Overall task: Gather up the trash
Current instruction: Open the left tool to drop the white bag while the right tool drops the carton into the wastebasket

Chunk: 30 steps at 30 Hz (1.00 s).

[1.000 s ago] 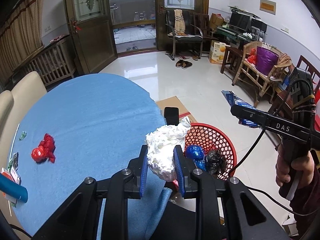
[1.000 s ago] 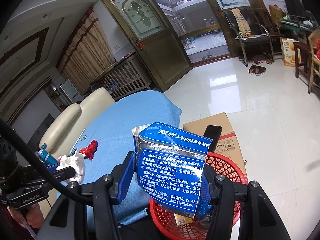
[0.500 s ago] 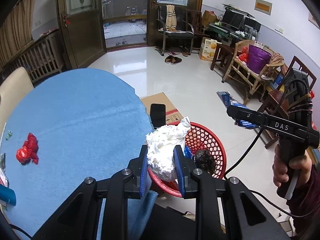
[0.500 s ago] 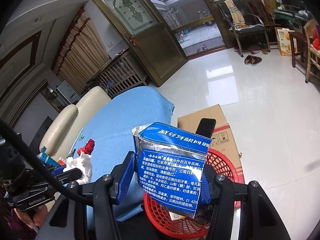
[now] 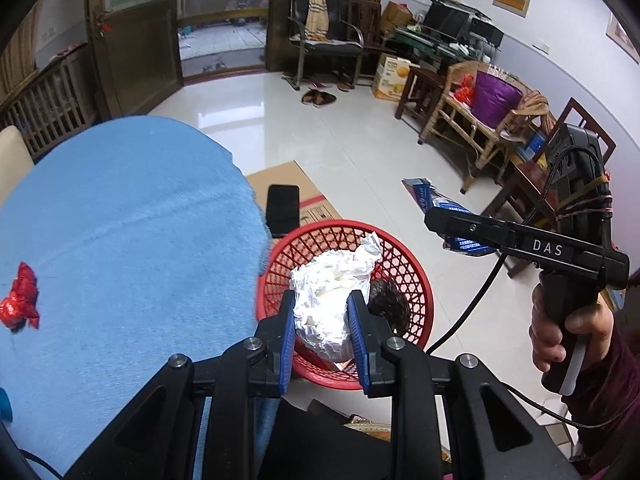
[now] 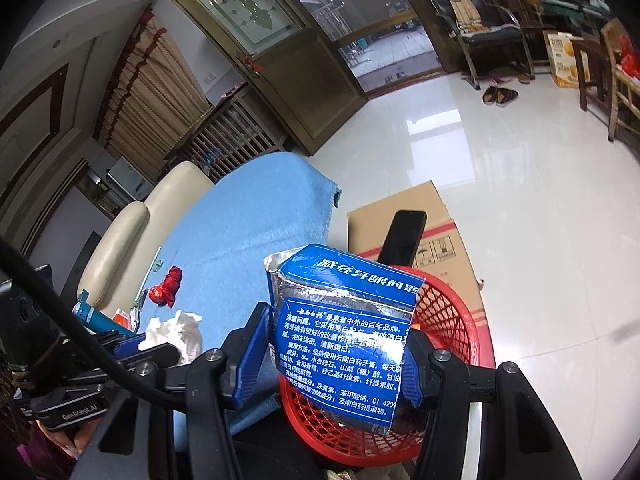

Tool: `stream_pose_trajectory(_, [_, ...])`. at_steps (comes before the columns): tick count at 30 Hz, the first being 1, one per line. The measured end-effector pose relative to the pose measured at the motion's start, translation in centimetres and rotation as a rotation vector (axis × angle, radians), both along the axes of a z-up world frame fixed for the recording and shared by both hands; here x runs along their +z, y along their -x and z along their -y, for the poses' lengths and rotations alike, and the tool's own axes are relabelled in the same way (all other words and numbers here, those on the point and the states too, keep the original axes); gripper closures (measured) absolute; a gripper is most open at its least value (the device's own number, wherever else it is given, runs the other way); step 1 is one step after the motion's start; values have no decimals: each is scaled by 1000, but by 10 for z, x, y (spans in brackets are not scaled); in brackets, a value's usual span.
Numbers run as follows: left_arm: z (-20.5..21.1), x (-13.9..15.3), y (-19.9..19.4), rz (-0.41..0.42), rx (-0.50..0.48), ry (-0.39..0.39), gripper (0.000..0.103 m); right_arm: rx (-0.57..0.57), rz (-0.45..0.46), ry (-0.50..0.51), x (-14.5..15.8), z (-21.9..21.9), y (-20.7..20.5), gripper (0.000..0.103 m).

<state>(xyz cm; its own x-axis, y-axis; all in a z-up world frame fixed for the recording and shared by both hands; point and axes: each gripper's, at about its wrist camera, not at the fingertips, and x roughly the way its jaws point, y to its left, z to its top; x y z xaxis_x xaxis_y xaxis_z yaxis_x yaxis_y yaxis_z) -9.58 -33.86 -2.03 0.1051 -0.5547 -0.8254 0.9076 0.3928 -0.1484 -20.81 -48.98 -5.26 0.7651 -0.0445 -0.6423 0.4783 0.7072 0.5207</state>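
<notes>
1. Left wrist view: I am holding the left gripper [image 5: 322,330] over the red basket [image 5: 420,280] on the floor, just off the near right edge of the blue table [image 5: 120,220], positioned, I judge, for a drop.
2. Its jaws are standing narrow, pinching the crumpled white paper wad [image 5: 328,292].
3. Right wrist view: the right gripper [image 6: 332,356] is clamping the blue toothpaste box [image 6: 344,332] at medium width above the same basket.
4. One red wrapper [image 5: 20,304] is lying far left on the table, uncollected.
</notes>
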Motion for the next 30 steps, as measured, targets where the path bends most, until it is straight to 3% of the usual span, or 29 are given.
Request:
stream_pose_trajectory(14, [25,-34,3,-52,-61,-47,75,-41,-73,-138,-41,19,5,42])
stream_pose_trajectory(15, [26,-35,3,-49,-64,-46,73,-48,-80,-154,-44,21,5,42])
stream_pose_trajectory(17, [29,-38,3,-44,-64,-43,59,-51,-92,-190,-51,25,5,42])
stream_pose_trajectory(18, [29,-39,2,-41,-58,-42,45,-51,-97,-209,-54,26,5,40])
stream_pose_trajectory(19, [29,-39,1,-35,-51,-38,41,-48,-99,-230,-57,27,4,39])
stream_pose_trajectory(30, [-7,-33,-14,13,17,-32,41,-51,-80,-203,-52,26,5,39])
